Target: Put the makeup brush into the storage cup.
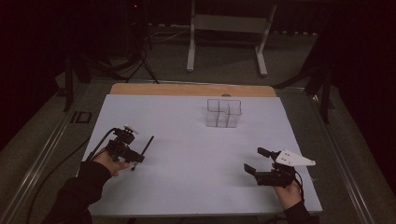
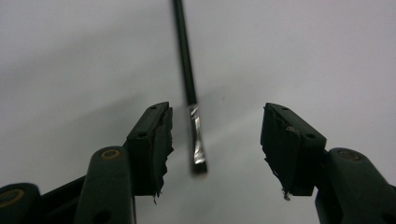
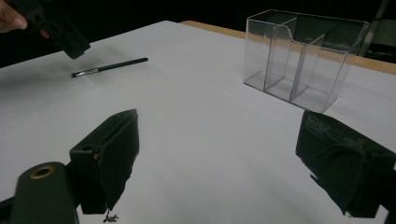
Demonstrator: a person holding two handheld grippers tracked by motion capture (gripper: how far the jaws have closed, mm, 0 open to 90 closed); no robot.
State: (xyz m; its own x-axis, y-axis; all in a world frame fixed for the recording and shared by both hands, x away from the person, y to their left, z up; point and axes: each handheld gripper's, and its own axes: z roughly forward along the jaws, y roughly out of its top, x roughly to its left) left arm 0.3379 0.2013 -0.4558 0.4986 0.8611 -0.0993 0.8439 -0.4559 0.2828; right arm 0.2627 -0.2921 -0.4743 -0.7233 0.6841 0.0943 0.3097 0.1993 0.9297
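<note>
A thin black pencil-like stick (image 1: pixel 145 148) with a silver band near one end lies on the white sheet (image 1: pixel 187 186) at the left. My left gripper (image 1: pixel 136 161) hovers low over its near end. In the left gripper view the stick (image 2: pixel 189 84) runs up between the two pads, closer to the left one, and neither pad touches it, so my left gripper (image 2: pixel 215 126) is open. My right gripper (image 1: pixel 253 158) rests at the front right, open and empty (image 3: pixel 219 144). The right gripper view also shows the stick (image 3: pixel 109 66) under the left gripper (image 3: pixel 70 44).
A clear plastic organiser (image 1: pixel 224 113) with several compartments stands empty at the back centre of the sheet (image 3: pixel 299 60). A wooden table edge (image 1: pixel 191 89) runs behind the sheet. A white frame (image 1: pixel 226 28) stands on the floor beyond.
</note>
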